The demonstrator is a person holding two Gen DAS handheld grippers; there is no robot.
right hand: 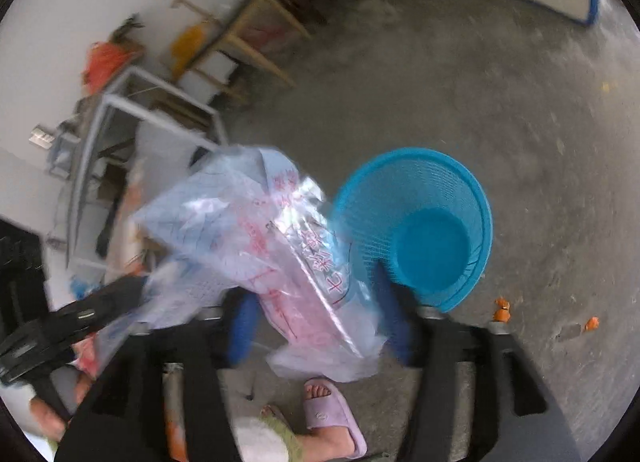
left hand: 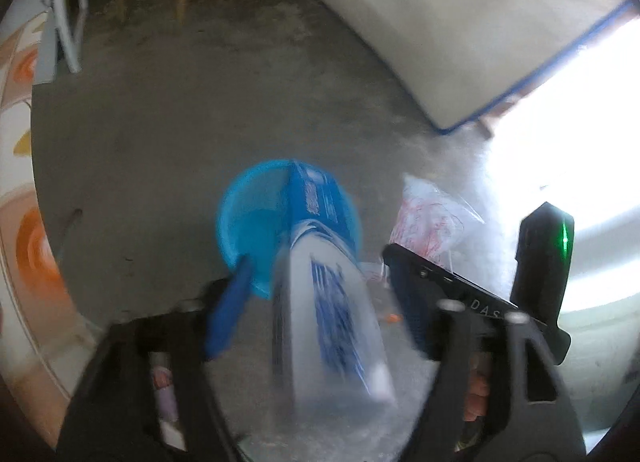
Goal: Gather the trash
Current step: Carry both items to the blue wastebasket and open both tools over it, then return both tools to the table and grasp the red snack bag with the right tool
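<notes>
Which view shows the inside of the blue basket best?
The right wrist view: the blue basket stands open to the camera, with its mesh wall and solid bottom visible and nothing seen inside. In the left wrist view the basket is half hidden behind the blue-and-white box between the fingers.

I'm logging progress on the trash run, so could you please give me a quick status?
Left gripper open, blue-white box between fingers. Right gripper open, plastic bag between fingers. Blue basket empty below. Nothing blocking.

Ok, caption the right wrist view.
Clear plastic bag between the right claw fingers, beside an empty blue basket.
</notes>
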